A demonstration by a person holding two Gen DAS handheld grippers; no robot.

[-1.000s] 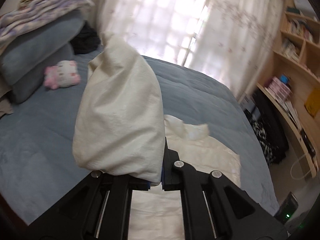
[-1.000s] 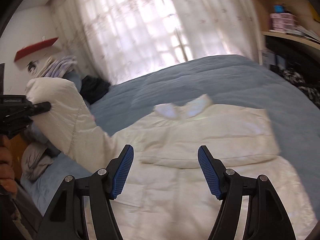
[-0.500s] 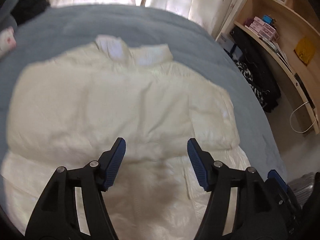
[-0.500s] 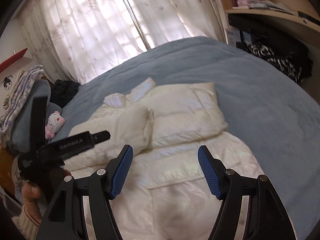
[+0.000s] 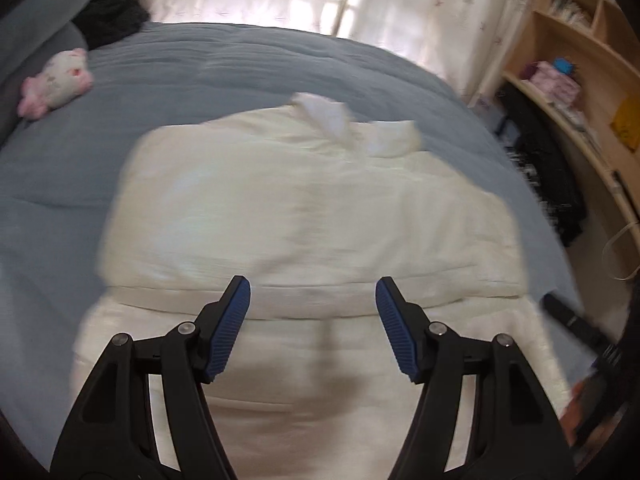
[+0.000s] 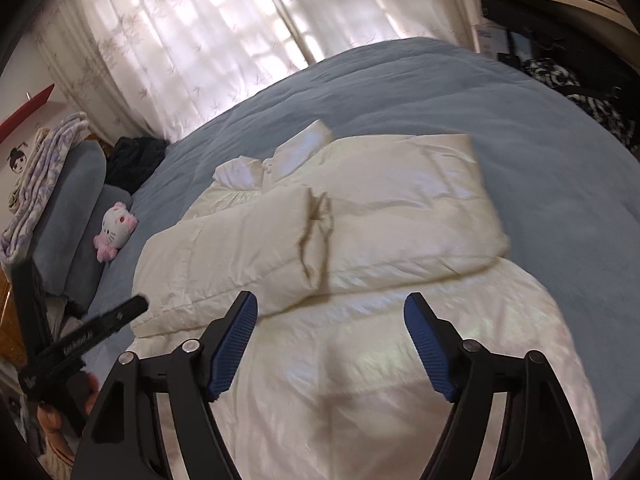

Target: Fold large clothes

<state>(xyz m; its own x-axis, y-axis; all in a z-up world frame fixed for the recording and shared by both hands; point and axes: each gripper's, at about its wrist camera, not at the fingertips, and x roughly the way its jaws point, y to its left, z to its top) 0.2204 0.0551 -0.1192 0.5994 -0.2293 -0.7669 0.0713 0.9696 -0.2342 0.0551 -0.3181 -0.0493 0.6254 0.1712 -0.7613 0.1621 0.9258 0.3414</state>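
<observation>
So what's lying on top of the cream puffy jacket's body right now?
Both sleeves of the cream padded jacket are folded across its chest. Anything beneath them is covered.

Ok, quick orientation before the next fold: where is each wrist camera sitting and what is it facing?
Left wrist: rides the left gripper, jaws open and empty, tilted down at the cream jacket on the blue bed; the other gripper's tip shows at right.
Right wrist: rides the right gripper, jaws opening and empty, facing the jacket's folded sleeves; the left gripper and a hand show at lower left.
Shared: jacket, bed, pink plush toy, curtains.
</observation>
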